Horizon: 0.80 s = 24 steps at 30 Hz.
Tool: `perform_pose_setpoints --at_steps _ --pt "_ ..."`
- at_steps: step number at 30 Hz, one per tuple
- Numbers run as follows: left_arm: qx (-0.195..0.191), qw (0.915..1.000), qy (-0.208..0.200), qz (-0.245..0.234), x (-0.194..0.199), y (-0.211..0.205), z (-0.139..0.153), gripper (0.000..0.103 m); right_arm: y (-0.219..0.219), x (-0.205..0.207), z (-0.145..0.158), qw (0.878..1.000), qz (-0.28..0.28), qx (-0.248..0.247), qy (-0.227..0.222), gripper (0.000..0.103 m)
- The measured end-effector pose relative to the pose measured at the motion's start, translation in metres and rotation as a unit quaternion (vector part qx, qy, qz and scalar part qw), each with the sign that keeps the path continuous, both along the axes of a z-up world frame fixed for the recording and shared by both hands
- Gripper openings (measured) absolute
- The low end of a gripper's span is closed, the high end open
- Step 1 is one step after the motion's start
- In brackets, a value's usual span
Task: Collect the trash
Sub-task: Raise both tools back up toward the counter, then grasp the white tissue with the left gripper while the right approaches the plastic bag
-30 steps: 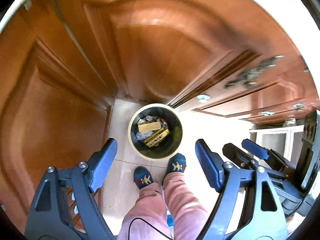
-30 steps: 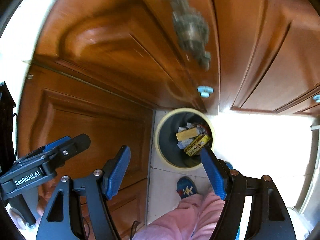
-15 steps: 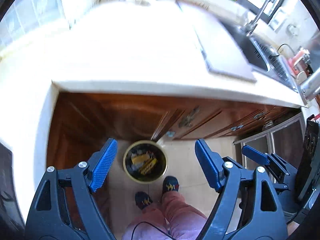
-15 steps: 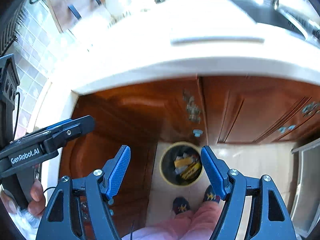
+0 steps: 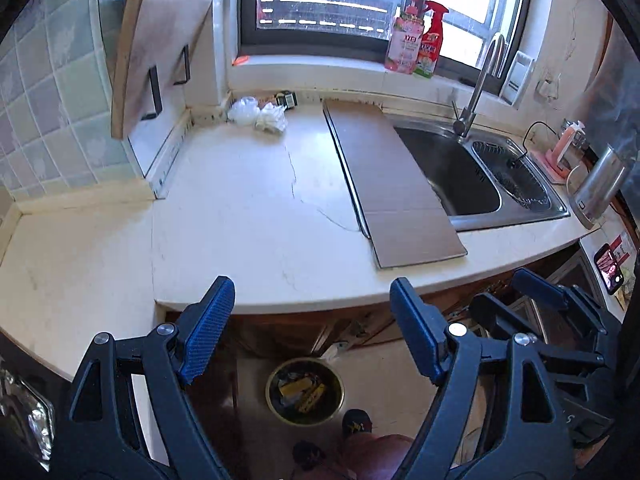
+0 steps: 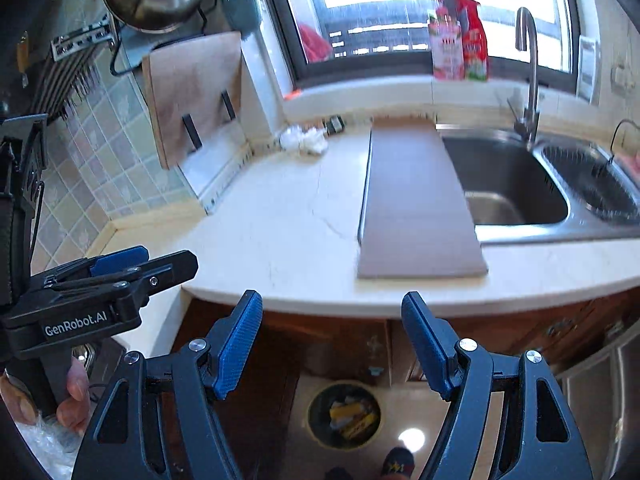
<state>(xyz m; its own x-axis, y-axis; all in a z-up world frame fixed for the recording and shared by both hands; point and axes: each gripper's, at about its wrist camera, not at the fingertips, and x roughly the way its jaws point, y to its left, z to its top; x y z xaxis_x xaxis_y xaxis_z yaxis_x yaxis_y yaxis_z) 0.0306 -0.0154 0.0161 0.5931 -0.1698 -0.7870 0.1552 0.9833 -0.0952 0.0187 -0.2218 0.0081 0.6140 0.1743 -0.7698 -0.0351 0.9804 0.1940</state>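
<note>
Two crumpled white paper wads (image 5: 258,117) (image 6: 303,139) lie at the back of the pale countertop (image 5: 240,216), with a small dark object (image 5: 286,99) behind them. On the floor below stands a round bin (image 5: 305,391) (image 6: 344,415) holding yellow wrappers and other trash. My left gripper (image 5: 312,316) hovers open over the counter's front edge with nothing between its blue pads. My right gripper (image 6: 332,332) is open too, empty, at the same edge. In the right wrist view the left gripper (image 6: 120,276) shows from the side at the left.
A flat cardboard sheet (image 5: 390,184) lies beside the steel sink (image 5: 460,168) with its faucet (image 5: 478,80). A cutting board (image 5: 156,44) leans on the tiled wall. Bottles (image 5: 416,40) stand on the windowsill. A metal kettle (image 5: 600,184) sits far right. The person's feet (image 5: 356,420) are by the bin.
Both grippers have risen from down near the bin and cabinet doors to above the counter edge, so the countertop, sink and window now fill the views. Both stayed open and empty.
</note>
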Motion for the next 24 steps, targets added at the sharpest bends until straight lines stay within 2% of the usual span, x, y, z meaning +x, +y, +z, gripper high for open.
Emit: perform_pose_setpoints --at_steps 7,10,15,19,24 --pt "0.012 0.9992 -0.038 0.002 0.032 0.003 0.046 0.078 0.009 0.040 0.067 0.999 -0.003 -0.025 -0.039 0.074" --pt "0.019 0.9985 -0.050 0.009 0.050 0.006 0.053 0.078 0.007 0.069 0.083 0.999 -0.002 -0.030 -0.042 0.074" --pt "0.018 0.9982 -0.045 0.037 0.092 0.013 0.053 0.077 -0.003 0.134 0.083 0.999 0.013 -0.015 -0.036 0.074" --pt "0.024 0.9978 -0.030 0.054 0.142 0.009 0.044 0.078 -0.013 0.200 0.076 0.999 0.037 0.002 -0.033 0.073" --pt "0.042 0.9966 -0.003 0.072 0.213 -0.010 0.023 0.077 -0.027 0.297 0.064 0.997 0.063 0.021 -0.024 0.065"
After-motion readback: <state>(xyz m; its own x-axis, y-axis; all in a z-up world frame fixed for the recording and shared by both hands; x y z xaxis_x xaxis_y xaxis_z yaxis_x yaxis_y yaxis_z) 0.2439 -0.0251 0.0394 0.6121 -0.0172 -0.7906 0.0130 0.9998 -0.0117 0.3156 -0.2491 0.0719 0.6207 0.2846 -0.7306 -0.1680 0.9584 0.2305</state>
